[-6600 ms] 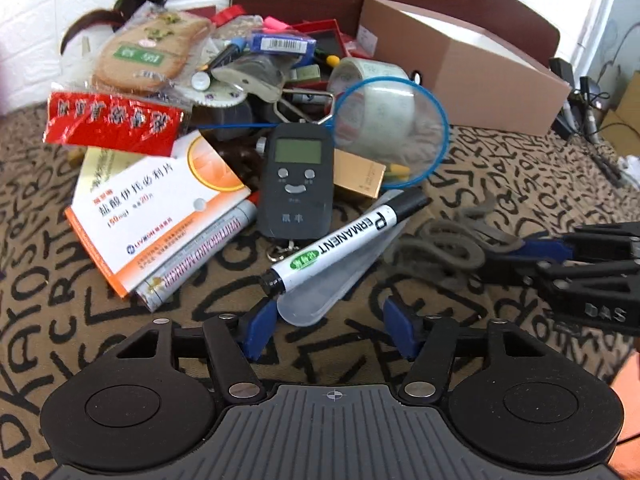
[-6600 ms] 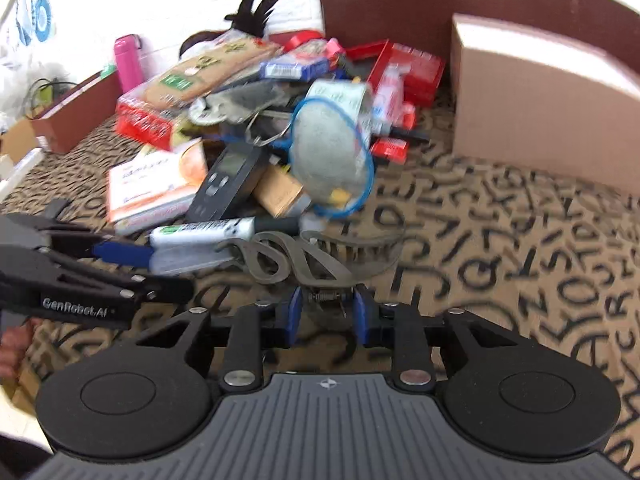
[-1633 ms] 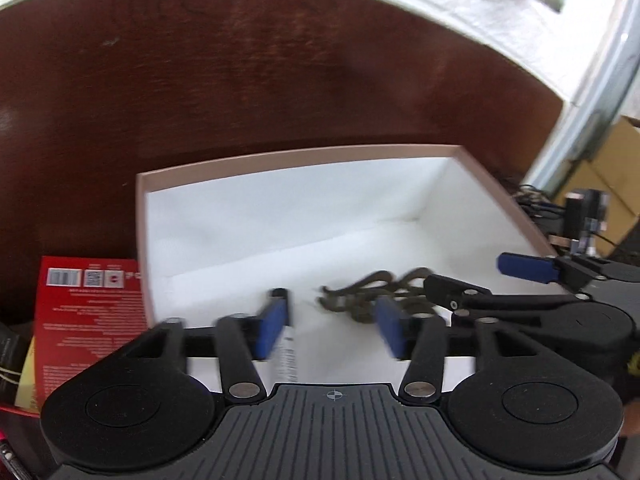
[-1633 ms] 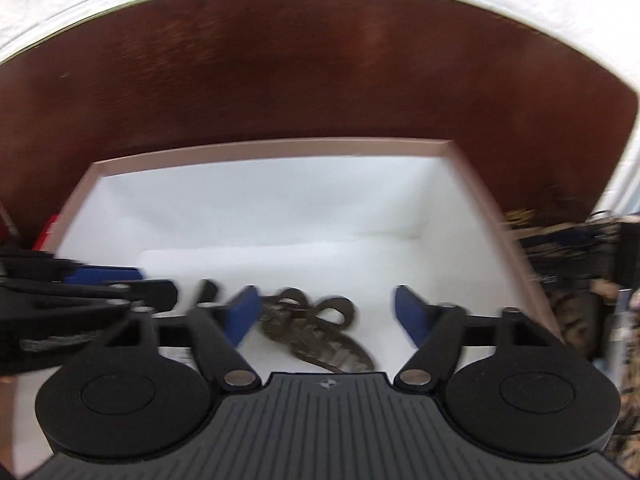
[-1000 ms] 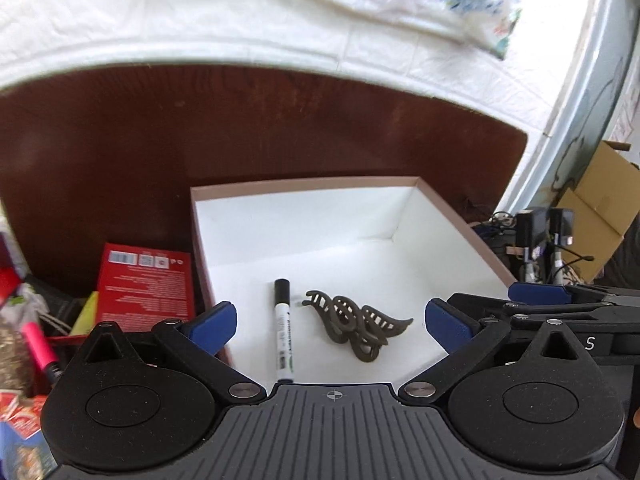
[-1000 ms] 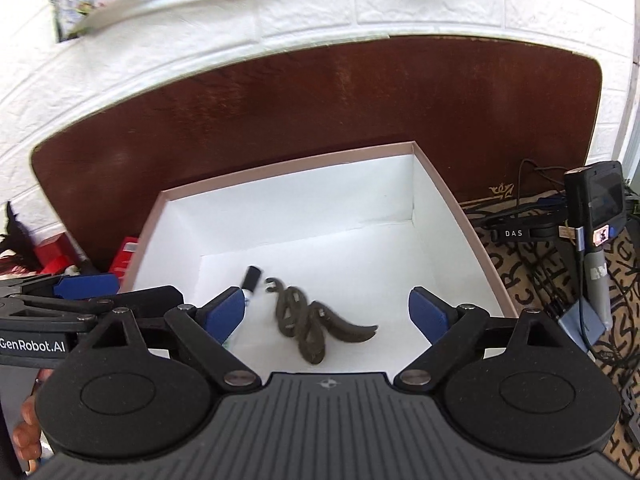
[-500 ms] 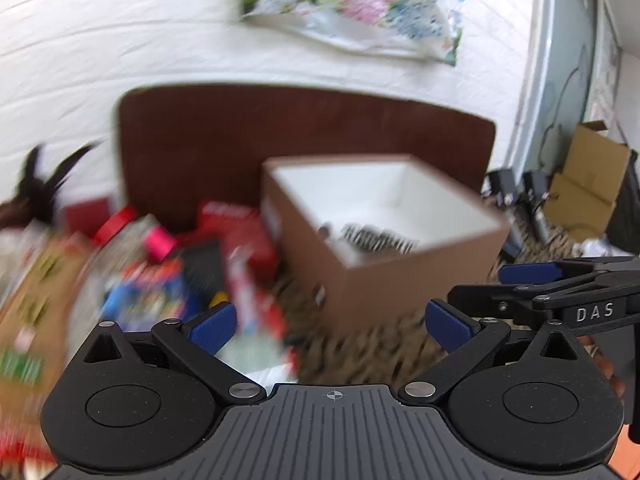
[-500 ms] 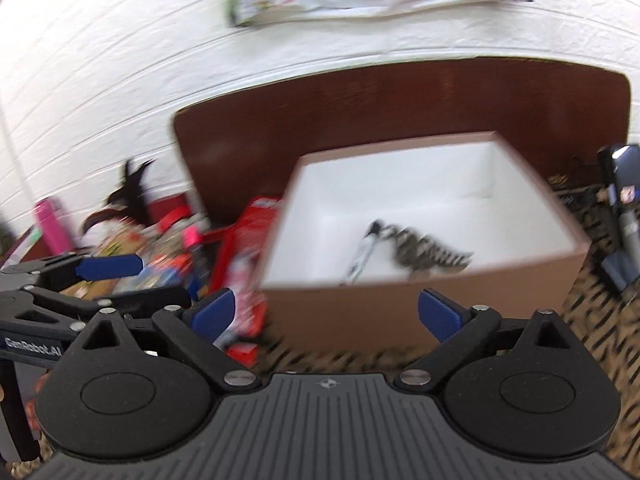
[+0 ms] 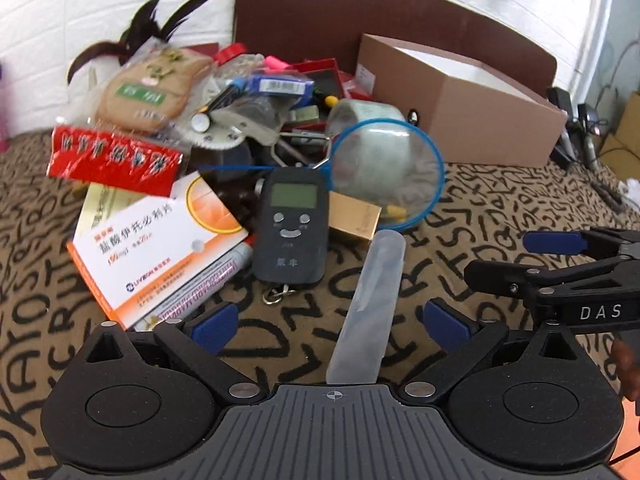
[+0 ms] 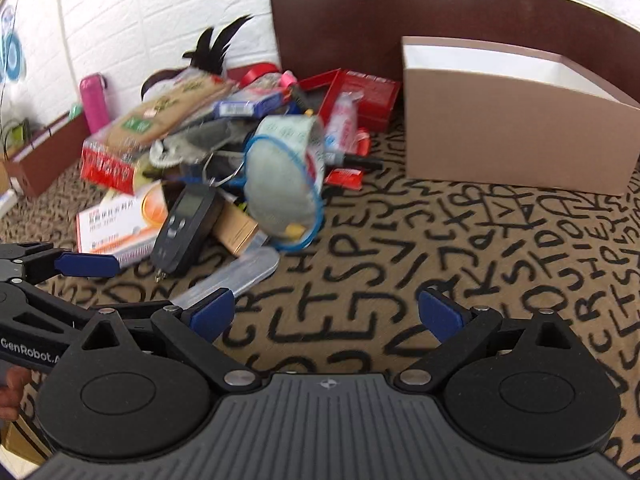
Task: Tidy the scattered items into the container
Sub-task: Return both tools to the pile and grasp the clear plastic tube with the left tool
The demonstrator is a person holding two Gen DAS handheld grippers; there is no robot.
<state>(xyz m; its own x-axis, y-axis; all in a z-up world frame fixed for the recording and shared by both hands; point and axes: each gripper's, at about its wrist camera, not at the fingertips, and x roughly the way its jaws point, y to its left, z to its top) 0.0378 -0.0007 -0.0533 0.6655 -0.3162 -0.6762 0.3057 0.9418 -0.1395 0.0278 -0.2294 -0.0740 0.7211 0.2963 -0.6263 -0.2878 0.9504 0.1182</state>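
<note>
The brown cardboard box [image 9: 480, 120] [image 10: 512, 140] stands at the back right; its inside is hidden from here. Left of it lies the pile: a dark digital scale [image 9: 292, 224] [image 10: 184, 228], a white-and-orange medicine box [image 9: 156, 236] [image 10: 116, 220], a blue-rimmed net [image 9: 388, 172] [image 10: 280, 188], a red packet [image 9: 112, 160] and a small gold box [image 9: 354, 220]. A translucent plastic case [image 9: 372, 292] [image 10: 240, 276] lies nearest, between the fingers of my open left gripper [image 9: 329, 325]. My right gripper [image 10: 326, 315] is open and empty over bare patterned cloth to the right.
A dark brown headboard [image 10: 440, 12] rises behind the box. A pink bottle [image 10: 94, 100] and a low brown tray [image 10: 40, 156] stand at the far left by the wall. Cables and devices [image 9: 580, 120] lie right of the box. The lettered cloth [image 10: 480, 248] spreads in front of the box.
Both grippers, open and empty, have pulled back from above the box to low over the cloth beside the pile. The marker and hair clip stayed in the box.
</note>
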